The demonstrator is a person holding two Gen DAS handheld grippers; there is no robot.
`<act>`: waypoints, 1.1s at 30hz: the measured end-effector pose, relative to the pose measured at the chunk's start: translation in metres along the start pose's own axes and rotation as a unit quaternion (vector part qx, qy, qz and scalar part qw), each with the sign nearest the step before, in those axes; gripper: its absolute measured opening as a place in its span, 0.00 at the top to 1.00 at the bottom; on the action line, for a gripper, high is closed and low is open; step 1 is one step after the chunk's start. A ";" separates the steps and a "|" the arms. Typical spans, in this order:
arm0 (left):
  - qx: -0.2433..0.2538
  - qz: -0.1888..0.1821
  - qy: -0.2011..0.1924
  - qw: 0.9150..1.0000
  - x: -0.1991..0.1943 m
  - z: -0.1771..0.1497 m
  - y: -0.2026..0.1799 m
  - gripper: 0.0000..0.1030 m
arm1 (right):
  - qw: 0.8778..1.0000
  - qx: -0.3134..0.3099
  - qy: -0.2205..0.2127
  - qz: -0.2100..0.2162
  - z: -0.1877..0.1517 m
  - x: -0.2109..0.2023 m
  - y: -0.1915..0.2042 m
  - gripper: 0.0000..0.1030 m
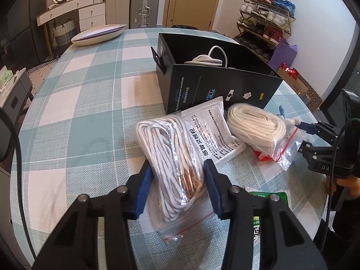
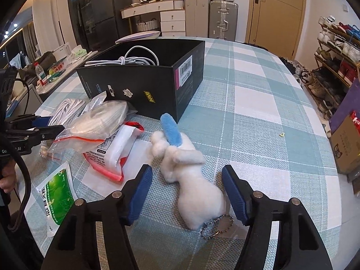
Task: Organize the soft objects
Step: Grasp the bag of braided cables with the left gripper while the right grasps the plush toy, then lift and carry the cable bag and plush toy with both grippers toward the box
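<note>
The right gripper (image 2: 186,193), its blue pads spread wide, straddles a white plush keychain toy (image 2: 191,175) lying on the checked tablecloth (image 2: 258,112). At ten o'clock lie bagged packets (image 2: 99,123); at eleven o'clock, a black box (image 2: 146,85) holds a white cable (image 2: 132,59).

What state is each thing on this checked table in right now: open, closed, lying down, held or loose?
Left claw: open, straddling the clear zip bag of white cord, not clamped.
Right claw: open, either side of the white plush keychain toy.
Plush toy: lying flat, loose.
Black cardboard box: open-topped, white cable coiled inside.
Clear bag of flat white laces: lying on the table.
Green sachet: lying flat.
</note>
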State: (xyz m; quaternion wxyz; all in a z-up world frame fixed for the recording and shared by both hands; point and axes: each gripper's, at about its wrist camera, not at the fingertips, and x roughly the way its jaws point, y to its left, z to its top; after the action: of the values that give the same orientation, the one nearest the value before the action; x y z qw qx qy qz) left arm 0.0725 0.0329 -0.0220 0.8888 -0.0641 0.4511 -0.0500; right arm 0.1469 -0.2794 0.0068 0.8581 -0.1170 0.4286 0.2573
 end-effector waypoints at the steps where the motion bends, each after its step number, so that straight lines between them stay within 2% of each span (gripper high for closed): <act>1: 0.001 0.003 -0.002 1.000 -0.001 0.000 0.000 0.62 | 1.000 0.000 -0.001 0.001 0.000 0.000 0.000 0.38; 9: 0.008 0.007 -0.014 1.000 -0.004 0.001 -0.002 0.70 | 1.000 -0.001 -0.005 0.009 0.000 -0.001 -0.001 0.48; 17: 0.013 0.005 -0.027 1.000 -0.010 0.003 -0.003 0.72 | 1.000 0.004 -0.012 0.020 0.000 -0.002 -0.004 0.66; 33: 0.016 0.003 -0.061 0.998 -0.033 0.008 -0.005 0.72 | 0.997 0.017 -0.065 0.031 0.003 -0.028 -0.007 0.67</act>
State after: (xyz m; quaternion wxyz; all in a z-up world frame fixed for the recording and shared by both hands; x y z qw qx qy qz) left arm 0.0595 0.0334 0.0098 0.9159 -0.0509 0.3950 -0.0503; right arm 0.1390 -0.2931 0.0309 0.8776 -0.0718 0.3800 0.2833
